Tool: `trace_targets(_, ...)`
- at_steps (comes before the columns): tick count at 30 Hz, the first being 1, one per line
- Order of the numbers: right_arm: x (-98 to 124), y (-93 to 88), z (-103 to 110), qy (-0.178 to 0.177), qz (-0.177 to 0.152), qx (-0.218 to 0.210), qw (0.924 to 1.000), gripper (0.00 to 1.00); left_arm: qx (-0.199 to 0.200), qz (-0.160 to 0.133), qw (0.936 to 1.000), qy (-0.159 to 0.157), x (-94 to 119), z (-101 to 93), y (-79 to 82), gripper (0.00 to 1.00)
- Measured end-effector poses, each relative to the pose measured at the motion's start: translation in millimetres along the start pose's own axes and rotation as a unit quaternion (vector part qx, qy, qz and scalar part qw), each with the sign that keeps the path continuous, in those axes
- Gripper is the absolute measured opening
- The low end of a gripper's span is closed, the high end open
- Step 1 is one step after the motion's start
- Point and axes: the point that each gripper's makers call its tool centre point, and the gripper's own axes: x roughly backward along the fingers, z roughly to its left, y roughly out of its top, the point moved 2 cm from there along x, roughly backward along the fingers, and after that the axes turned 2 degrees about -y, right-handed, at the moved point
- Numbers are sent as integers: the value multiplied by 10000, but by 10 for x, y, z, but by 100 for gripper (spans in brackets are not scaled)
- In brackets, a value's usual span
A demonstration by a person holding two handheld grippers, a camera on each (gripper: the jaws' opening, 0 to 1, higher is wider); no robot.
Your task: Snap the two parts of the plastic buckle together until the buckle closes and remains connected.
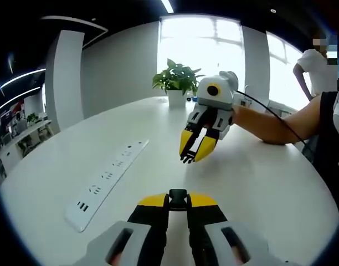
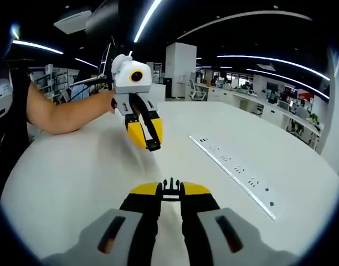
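My left gripper (image 1: 178, 200) is shut on the black socket half of the buckle (image 1: 178, 194), which pokes out between its yellow jaw tips. My right gripper (image 2: 170, 192) is shut on the black pronged half (image 2: 170, 184). The two grippers face each other over the white table (image 1: 258, 183), a gap apart. In the left gripper view the right gripper (image 1: 193, 156) hangs ahead and slightly right, the pronged half (image 1: 186, 159) at its tips. In the right gripper view the left gripper (image 2: 146, 138) is ahead and left, the socket half (image 2: 153, 147) at its tips.
A long white power strip (image 1: 108, 176) (image 2: 236, 169) lies on the table beside the grippers. A potted plant (image 1: 176, 80) stands at the table's far edge. A person (image 1: 319, 61) stands by the windows. A forearm (image 2: 70, 113) rests on the table.
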Motion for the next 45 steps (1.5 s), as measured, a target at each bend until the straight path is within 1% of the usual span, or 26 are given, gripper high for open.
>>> trace_targets(4,36,97,30,-27,-43,62,10000,14,-33,-37,10000,-11,39,-47,79,11)
trace_targets(12,27,103,35,-29,9,104,9999,14,-17,-14,10000,-6,46,-54,95,11)
trace_targets(17,111,200,17,-109,-66,126,9998,14,17,-98,9999,12,116,-55,171,11)
trace_targets(18,136,238,9,-130,-126,129,9998,14,23,-115,9999,2,125,-63,184,11)
trace_targets(22,145,280,18,-145,-147,167,9996,14,-11,-139,9999,-3,127,-82,224,11)
trace_targets(26,131,273,31,-140,-126,179,9997,14,-43,-123,9999,-33,97,-113,224,11)
trace_targets(31,123,274,52,-129,-114,188,9997,14,-48,-92,9999,-39,67,-105,210,11)
trace_targets(35,133,292,50,-152,-159,174,9996,14,-78,-85,9999,-35,57,-119,215,11)
trace_targets(37,104,281,65,-142,-165,158,9996,14,-69,-98,9999,-39,48,-124,216,11)
trace_targets(39,90,266,75,-130,-126,170,9997,14,-47,-80,10000,-34,31,-116,201,11)
trace_targets(45,111,292,79,-144,-196,137,9996,14,9,-43,10000,-49,24,-123,158,11)
